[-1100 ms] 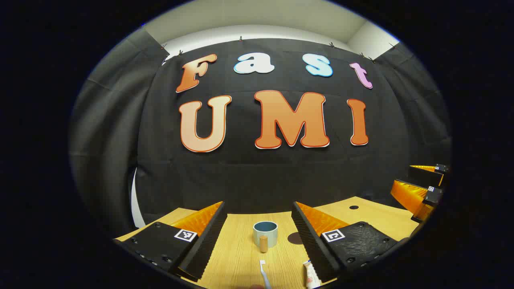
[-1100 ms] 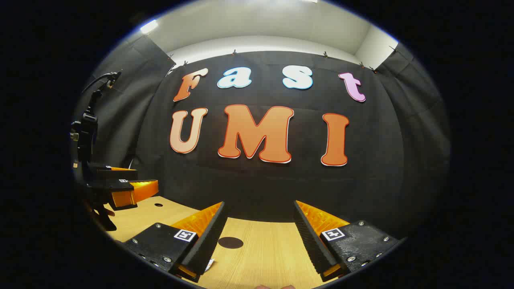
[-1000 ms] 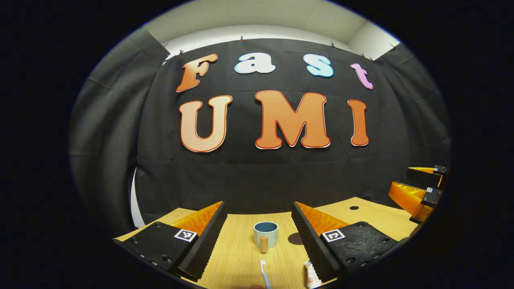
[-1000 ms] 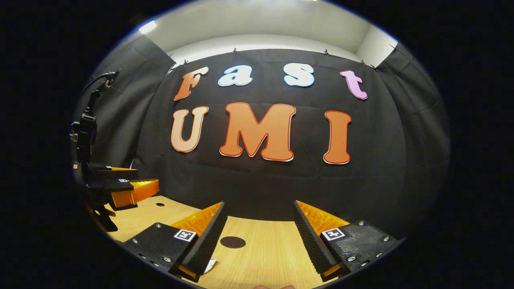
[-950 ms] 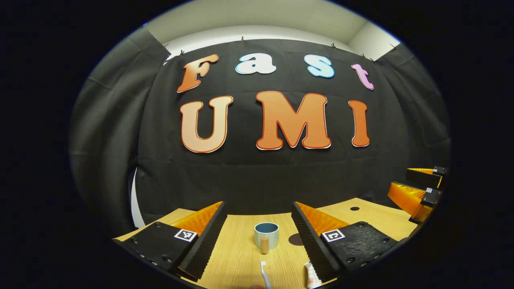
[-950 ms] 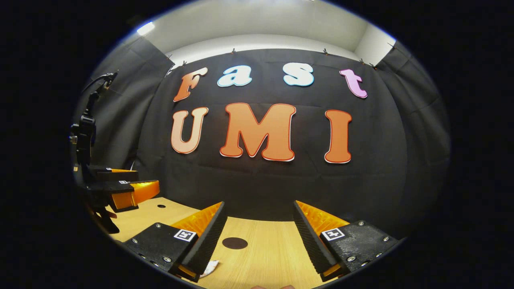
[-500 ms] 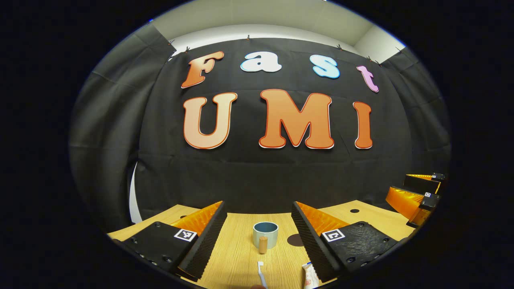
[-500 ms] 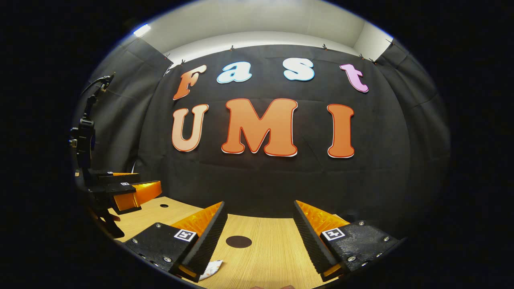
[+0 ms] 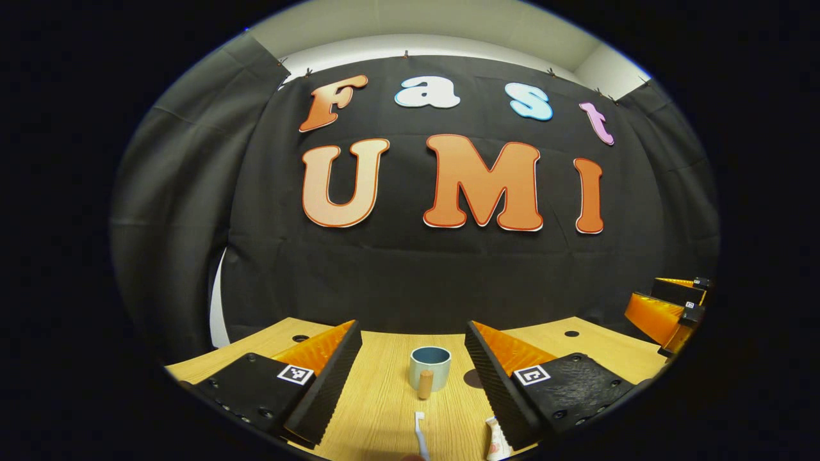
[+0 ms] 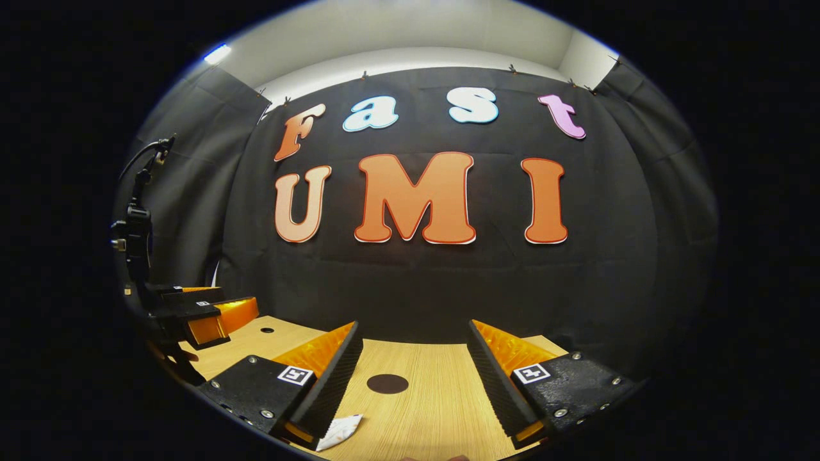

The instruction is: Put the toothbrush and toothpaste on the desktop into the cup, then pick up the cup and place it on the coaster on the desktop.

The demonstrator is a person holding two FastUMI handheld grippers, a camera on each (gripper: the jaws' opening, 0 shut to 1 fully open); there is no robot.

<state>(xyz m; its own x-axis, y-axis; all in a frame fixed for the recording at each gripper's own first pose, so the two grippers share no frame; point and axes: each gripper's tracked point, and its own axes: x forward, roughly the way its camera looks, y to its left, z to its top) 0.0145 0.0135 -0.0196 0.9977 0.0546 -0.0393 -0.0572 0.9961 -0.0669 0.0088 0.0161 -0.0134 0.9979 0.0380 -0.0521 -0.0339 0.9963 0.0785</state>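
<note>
In the left gripper view a pale blue cup (image 9: 430,367) with a wooden knob handle stands on the wooden desktop (image 9: 384,410), straight ahead between my open left gripper's (image 9: 413,336) fingers. A white toothbrush (image 9: 420,435) lies nearer, its head pointing at the cup. The toothpaste tube (image 9: 493,445) lies by the right finger. A dark round coaster (image 9: 473,378) peeks out right of the cup. In the right gripper view my right gripper (image 10: 413,336) is open above the desktop, with the coaster (image 10: 387,383) ahead and the toothpaste tube's end (image 10: 339,430) by its left finger.
The right gripper (image 9: 666,307) hangs at the far right of the left gripper view; the left gripper (image 10: 198,314) and a hand show at the far left of the right gripper view. Small round holes (image 9: 571,333) mark the desktop. The black booth wall closes the back.
Both grippers have tilted down and moved slightly forward. More of the desktop shows, and more of the toothpaste tube has come into the right gripper view. Nothing was taken hold of.
</note>
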